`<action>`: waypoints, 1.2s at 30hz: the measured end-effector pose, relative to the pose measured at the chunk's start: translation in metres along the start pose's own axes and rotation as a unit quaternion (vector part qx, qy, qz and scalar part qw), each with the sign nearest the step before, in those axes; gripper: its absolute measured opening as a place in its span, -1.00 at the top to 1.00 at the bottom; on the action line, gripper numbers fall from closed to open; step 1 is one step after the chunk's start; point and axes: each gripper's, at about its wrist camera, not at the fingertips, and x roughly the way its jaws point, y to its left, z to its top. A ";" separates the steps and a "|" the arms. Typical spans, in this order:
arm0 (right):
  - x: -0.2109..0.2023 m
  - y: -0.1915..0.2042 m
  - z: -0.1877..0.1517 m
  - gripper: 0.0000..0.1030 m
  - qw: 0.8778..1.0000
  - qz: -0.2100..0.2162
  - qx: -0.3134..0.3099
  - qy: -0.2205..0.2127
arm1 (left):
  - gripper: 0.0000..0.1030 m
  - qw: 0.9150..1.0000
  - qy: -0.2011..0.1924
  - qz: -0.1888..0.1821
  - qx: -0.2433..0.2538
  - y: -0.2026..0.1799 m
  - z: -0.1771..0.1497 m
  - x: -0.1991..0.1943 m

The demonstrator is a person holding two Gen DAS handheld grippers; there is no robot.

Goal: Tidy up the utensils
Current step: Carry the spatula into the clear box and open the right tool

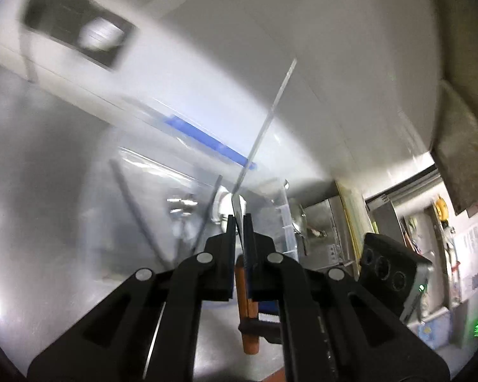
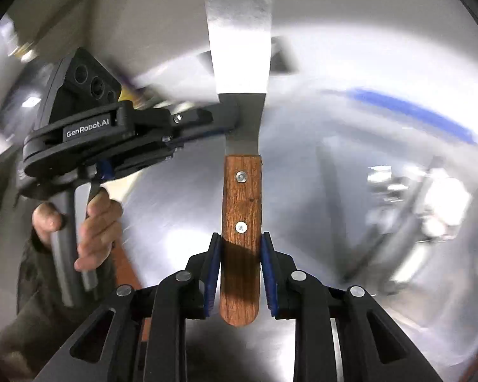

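Observation:
A metal spatula (image 2: 239, 63) with a wooden handle (image 2: 241, 210) stands upright in the air. My right gripper (image 2: 241, 242) is shut on the lower handle. My left gripper (image 2: 229, 117) comes in from the left and is shut on the blade's neck just above the handle. In the left wrist view the left gripper (image 1: 239, 219) pinches the thin blade (image 1: 264, 127) edge-on, with the wooden handle (image 1: 247, 305) below the fingers. A clear plastic organizer (image 1: 181, 184) with a blue strip lies blurred behind on the steel counter.
A steel counter (image 2: 162, 210) spreads below both grippers. The clear organizer also shows blurred at the right in the right wrist view (image 2: 414, 172). A white wall (image 1: 334, 63) is behind. Shelves and cabinets (image 1: 430, 238) stand at the far right.

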 end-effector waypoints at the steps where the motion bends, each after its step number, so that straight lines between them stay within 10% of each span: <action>1: 0.002 -0.014 0.005 0.49 1.000 -0.011 0.017 0.001 | 0.92 1.000 0.024 0.005 -0.001 0.000 0.010 0.029; 8: 0.073 -0.113 0.000 0.49 0.985 -0.032 0.138 0.094 | 0.92 0.981 0.171 0.062 -0.067 0.053 0.010 0.162; 18: 0.104 -0.164 -0.007 0.45 0.965 -0.055 0.194 0.167 | 0.92 0.942 0.281 0.161 -0.089 0.089 -0.012 0.214; 25: 0.010 -0.098 -0.016 -0.10 0.981 -0.182 0.067 0.000 | 0.92 0.974 0.102 0.186 0.081 -0.002 -0.004 0.124; 28: -0.044 -0.045 -0.045 -0.33 0.969 -0.222 -0.001 -0.105 | 0.77 0.958 -0.016 0.227 0.172 -0.059 -0.028 0.063; 30: -0.067 -0.025 -0.056 -0.46 0.959 -0.244 -0.016 -0.146 | -0.35 0.949 -0.068 0.236 0.196 -0.079 -0.044 0.032; 32: -0.084 -0.009 -0.073 -0.54 0.943 -0.273 -0.016 -0.189 | -0.78 0.941 -0.113 0.240 0.212 -0.094 -0.061 0.009; 36: -0.102 -0.008 -0.103 -0.86 0.920 -0.311 0.015 -0.240 | -0.85 0.917 -0.149 0.290 0.229 -0.106 -0.093 -0.021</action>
